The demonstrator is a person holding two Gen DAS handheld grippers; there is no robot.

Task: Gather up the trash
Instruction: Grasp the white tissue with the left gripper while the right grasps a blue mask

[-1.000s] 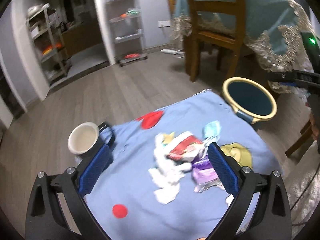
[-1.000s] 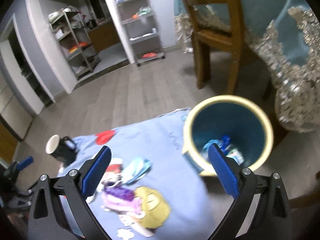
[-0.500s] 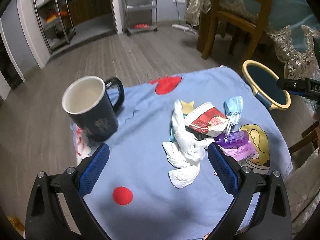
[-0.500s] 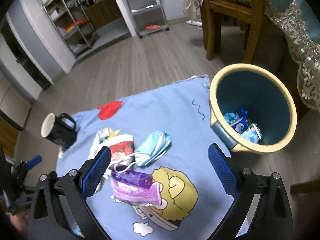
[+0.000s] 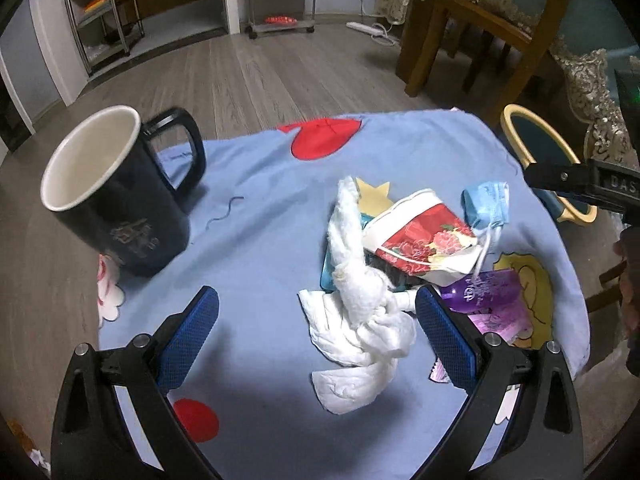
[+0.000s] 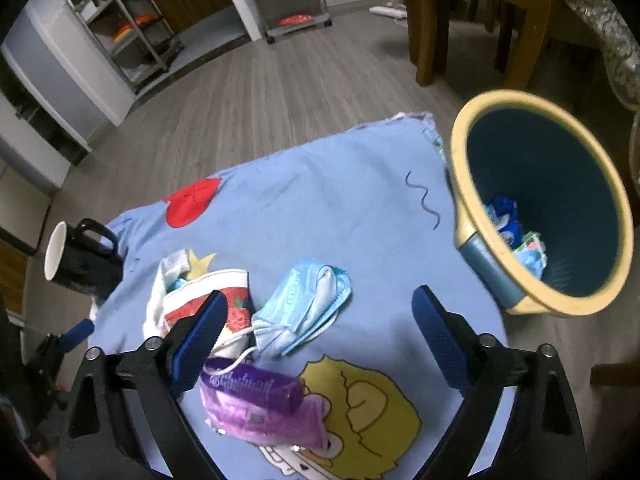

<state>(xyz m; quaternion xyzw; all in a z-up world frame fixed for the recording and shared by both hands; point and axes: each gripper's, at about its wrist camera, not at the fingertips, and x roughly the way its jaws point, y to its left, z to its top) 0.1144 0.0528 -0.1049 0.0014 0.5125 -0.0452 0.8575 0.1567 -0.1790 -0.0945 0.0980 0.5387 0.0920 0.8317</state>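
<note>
I have both tongs spread wide and empty: my left tongs (image 5: 316, 320) hover over the crumpled white tissue (image 5: 360, 312), my right tongs (image 6: 320, 320) over the blue face mask (image 6: 308, 304). The trash pile, with a red floral wrapper (image 5: 420, 240) and purple packet (image 6: 260, 404), lies on the blue-clothed tabletop (image 6: 320, 200). The bin (image 6: 476, 248) stands just beside its edge, the black mug (image 5: 116, 200) well apart
</note>
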